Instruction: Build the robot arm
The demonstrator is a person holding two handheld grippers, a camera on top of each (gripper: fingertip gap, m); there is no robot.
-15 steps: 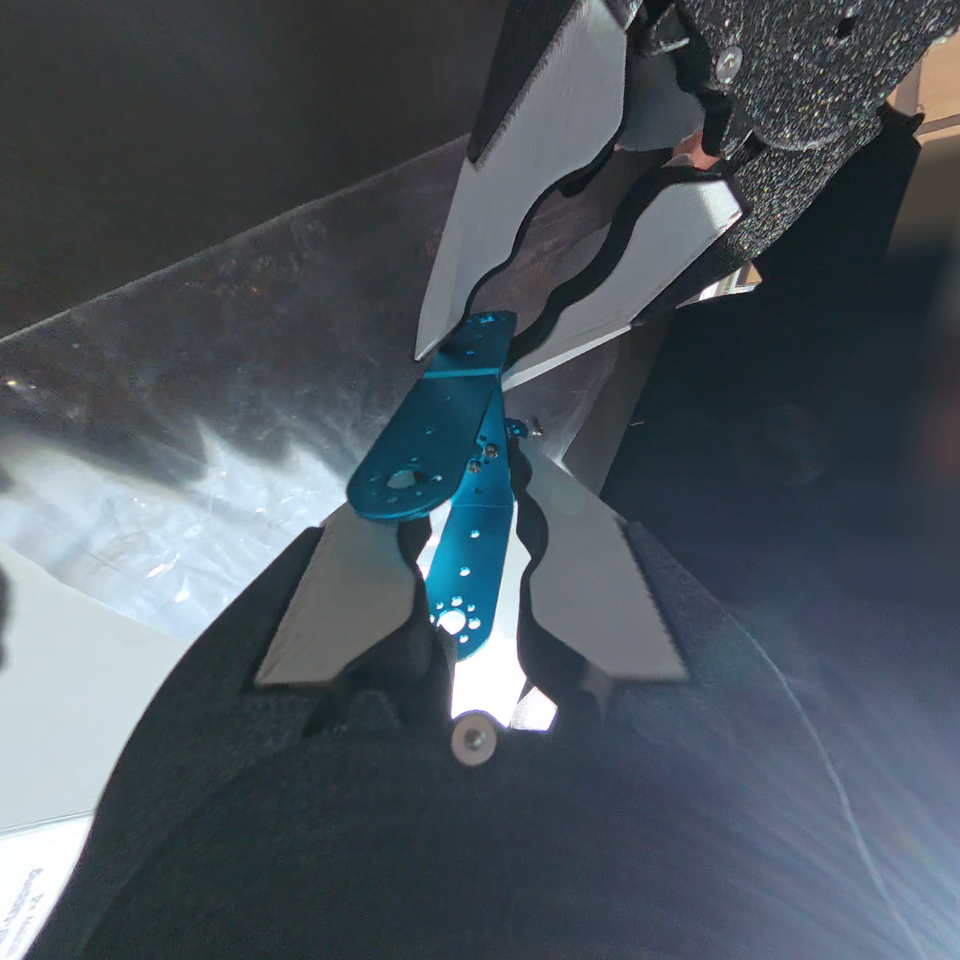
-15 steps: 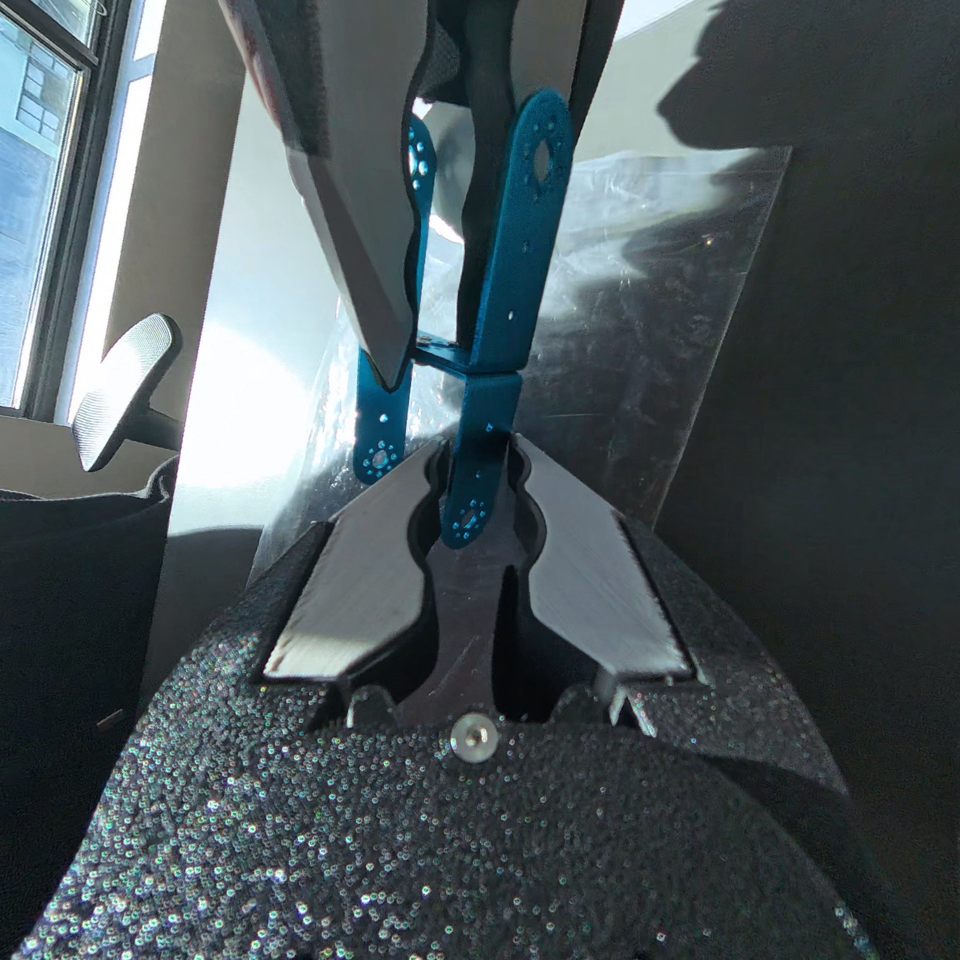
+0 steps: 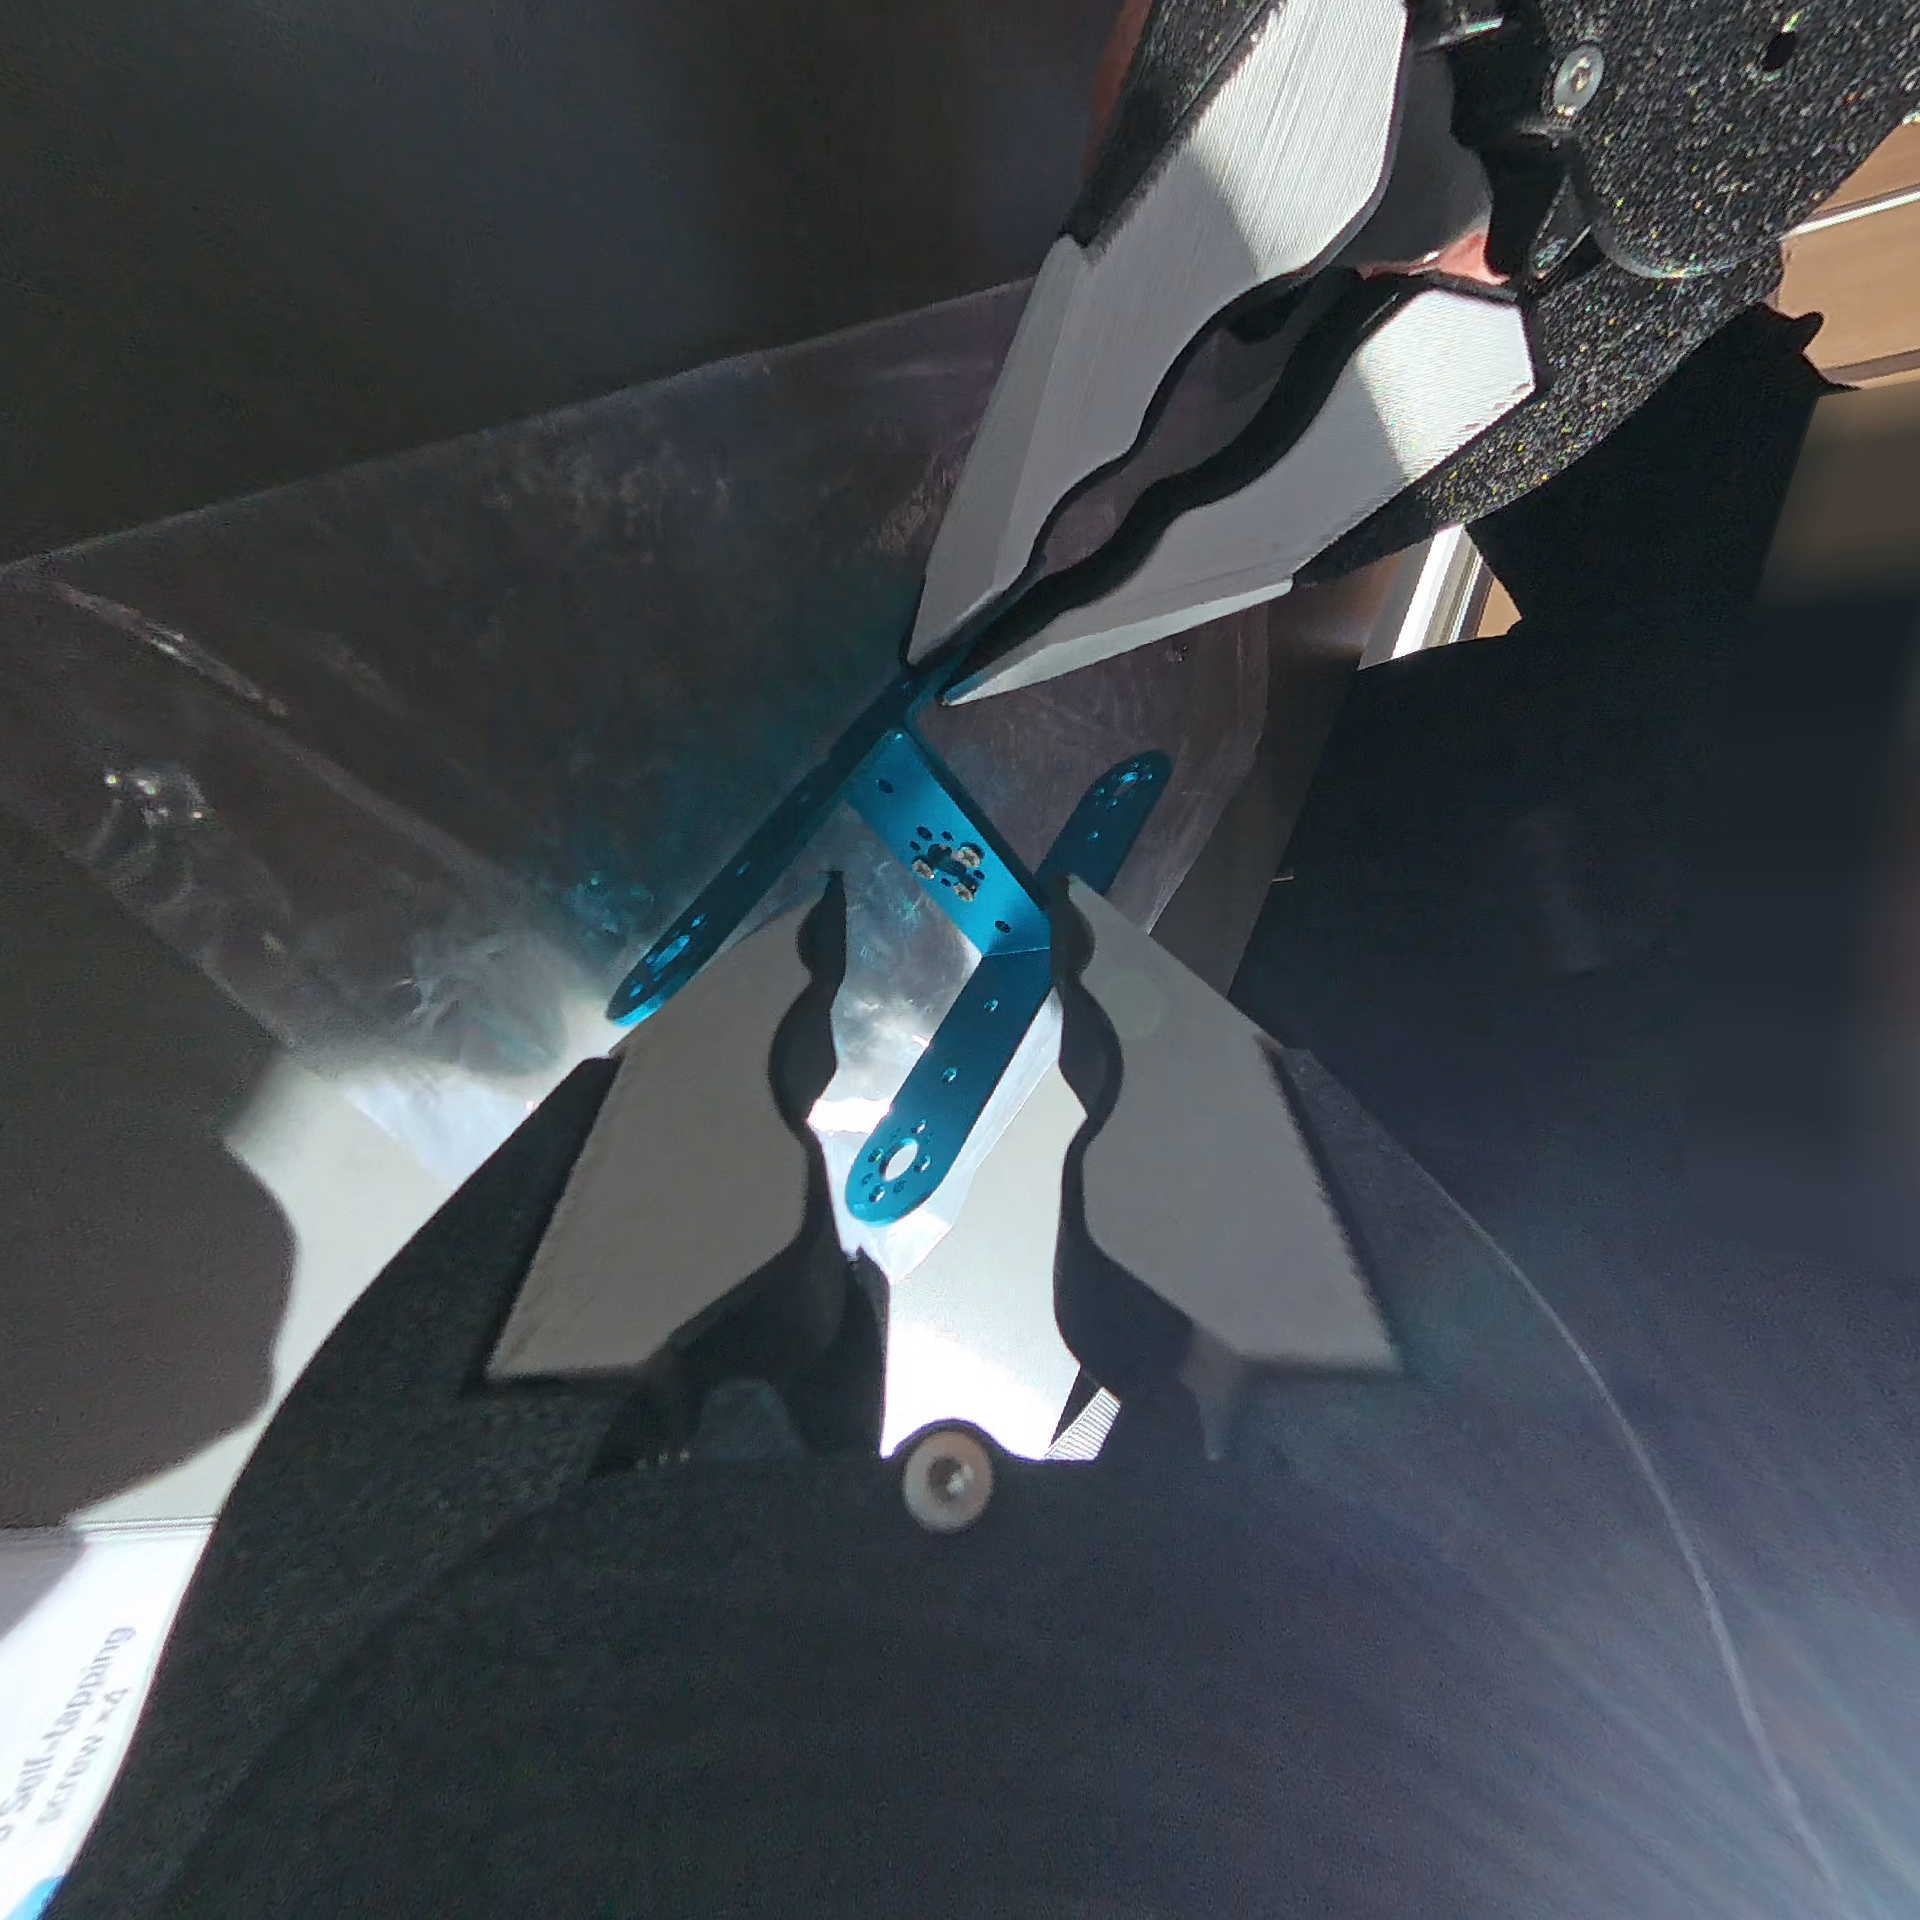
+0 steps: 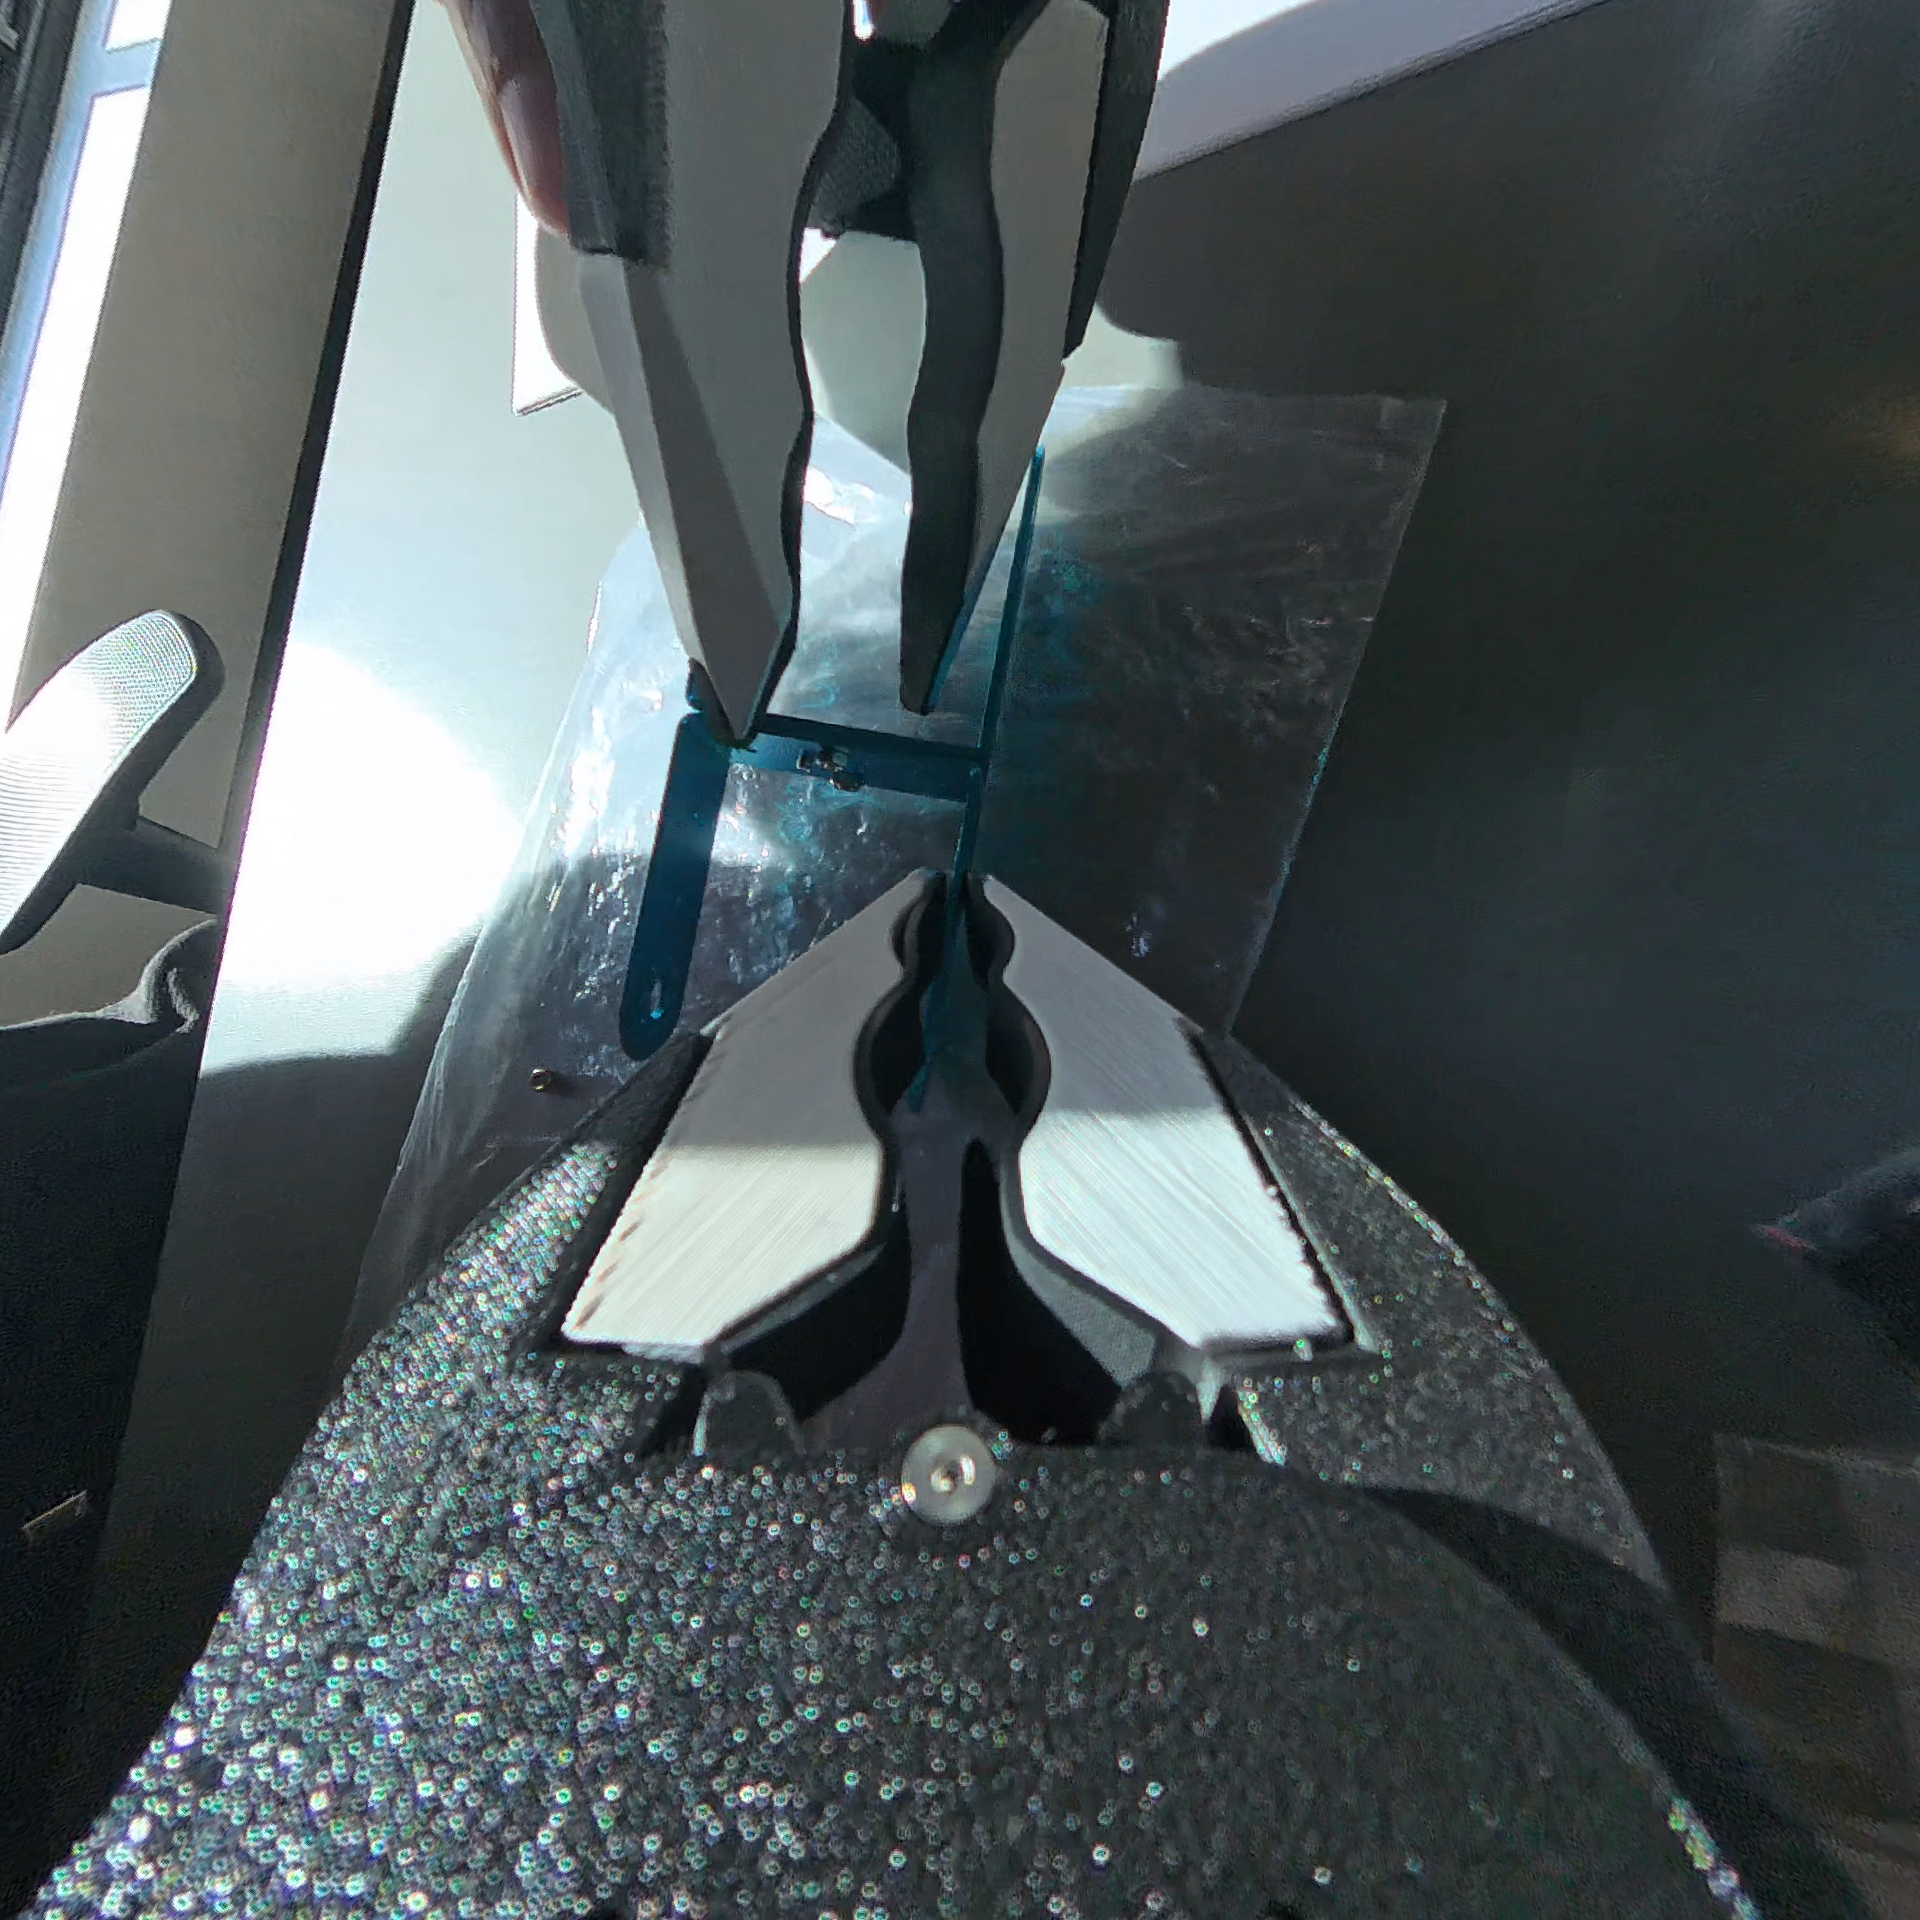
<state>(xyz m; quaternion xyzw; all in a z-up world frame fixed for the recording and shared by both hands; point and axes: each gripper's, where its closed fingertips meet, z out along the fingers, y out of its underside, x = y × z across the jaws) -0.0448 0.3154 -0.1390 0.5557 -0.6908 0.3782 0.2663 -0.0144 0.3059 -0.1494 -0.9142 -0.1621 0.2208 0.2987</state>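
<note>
1. Two blue metal brackets, joined back-to-back w/ screws, hang above a clear plastic bag on my desk.
2. Right tongs: clenched on one bracket arm.
3. Left tongs: released, fingers straddling another arm, not gripping.
4. Printed paper sits at the desk's near-left edge.

The left gripper has its fingers parted. The right gripper has its fingers pinched nearly together at the tips. The two point at each other, tips close.
</note>
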